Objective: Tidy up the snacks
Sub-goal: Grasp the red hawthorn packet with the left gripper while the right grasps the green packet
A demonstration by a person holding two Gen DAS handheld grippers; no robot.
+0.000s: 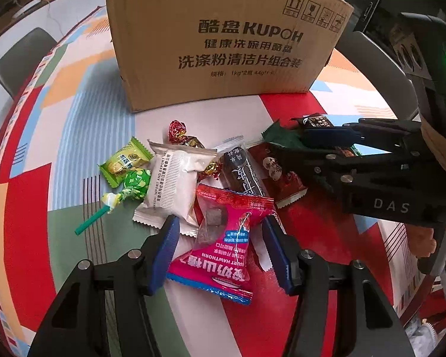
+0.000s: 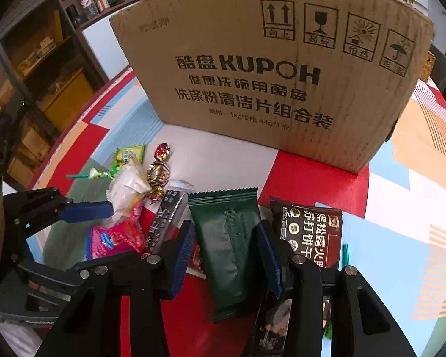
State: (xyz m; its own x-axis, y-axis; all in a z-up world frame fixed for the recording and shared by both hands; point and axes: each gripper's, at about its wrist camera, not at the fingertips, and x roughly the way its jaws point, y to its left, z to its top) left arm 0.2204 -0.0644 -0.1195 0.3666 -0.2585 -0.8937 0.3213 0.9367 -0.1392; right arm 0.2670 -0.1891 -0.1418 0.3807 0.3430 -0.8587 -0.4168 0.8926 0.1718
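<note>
A pile of snacks lies on the patterned table in front of a cardboard box (image 1: 223, 38). My left gripper (image 1: 220, 232) is open, its blue pads on either side of a pink hawthorn packet (image 1: 223, 244) that lies on the table. My right gripper (image 2: 226, 238) has its pads against both sides of a dark green packet (image 2: 227, 247); it also shows in the left wrist view (image 1: 285, 144), at the green packet (image 1: 275, 135). A white packet (image 1: 175, 178), a black bar (image 1: 240, 169), a green lollipop (image 1: 133, 183) and foil candies (image 1: 178, 131) lie around.
The cardboard box (image 2: 276, 74) stands upright at the back of the round table (image 1: 74, 125). A black cracker packet (image 2: 309, 232) lies right of the green one. A dark red packet (image 1: 278, 172) lies under the right gripper. A grey chair (image 1: 20, 59) stands at left.
</note>
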